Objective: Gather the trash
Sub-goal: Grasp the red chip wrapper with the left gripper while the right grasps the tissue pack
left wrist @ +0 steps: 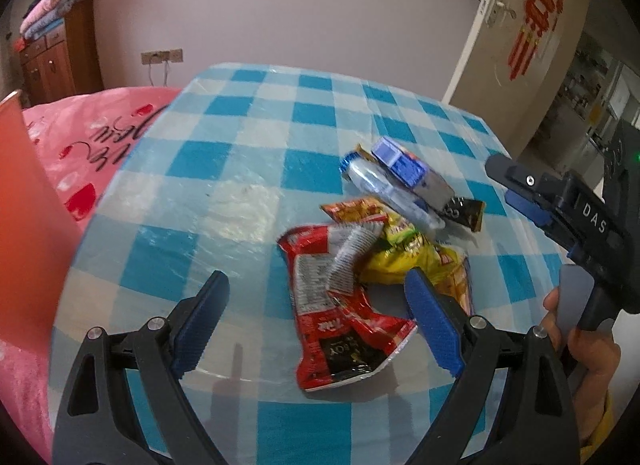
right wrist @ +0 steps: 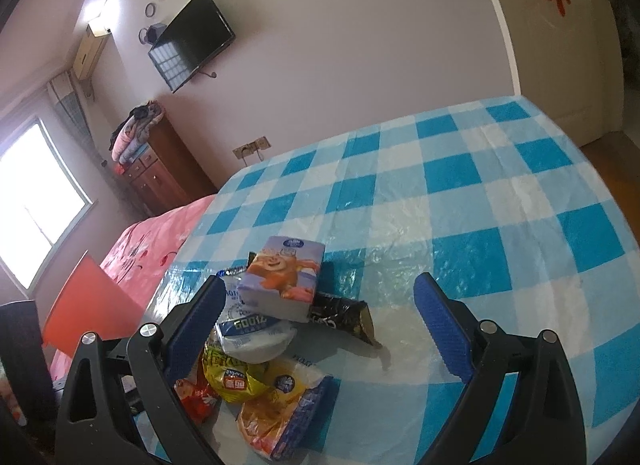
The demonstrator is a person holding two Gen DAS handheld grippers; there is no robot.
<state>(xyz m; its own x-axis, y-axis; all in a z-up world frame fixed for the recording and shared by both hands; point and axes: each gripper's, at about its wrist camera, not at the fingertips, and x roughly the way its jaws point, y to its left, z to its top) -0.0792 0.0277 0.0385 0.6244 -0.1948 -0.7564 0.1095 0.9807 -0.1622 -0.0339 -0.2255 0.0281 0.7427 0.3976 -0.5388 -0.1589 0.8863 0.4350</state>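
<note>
A heap of trash lies on the blue-and-white checked table (left wrist: 240,169). Nearest the left wrist view is a torn red snack wrapper (left wrist: 336,329), with a yellow bag (left wrist: 408,257), a crushed clear bottle (left wrist: 384,189), a blue carton (left wrist: 404,165) and a black wrapper (left wrist: 464,213) behind it. My left gripper (left wrist: 316,317) hovers open, its fingers on either side of the red wrapper without touching it. My right gripper (right wrist: 320,325) stands open just above the pile, over the carton (right wrist: 280,277), the bottle (right wrist: 252,333), the black wrapper (right wrist: 344,317) and the yellow bag (right wrist: 236,377). It also shows at the right (left wrist: 560,201), with a hand on it.
A bed with a pink cover (left wrist: 80,157) adjoins the table's left side, and an orange-red board (left wrist: 28,225) stands there. A wooden dresser (right wrist: 160,169) is against the far wall. A pale door (left wrist: 528,21) is at the right. The checked table (right wrist: 480,205) stretches to the right of the pile.
</note>
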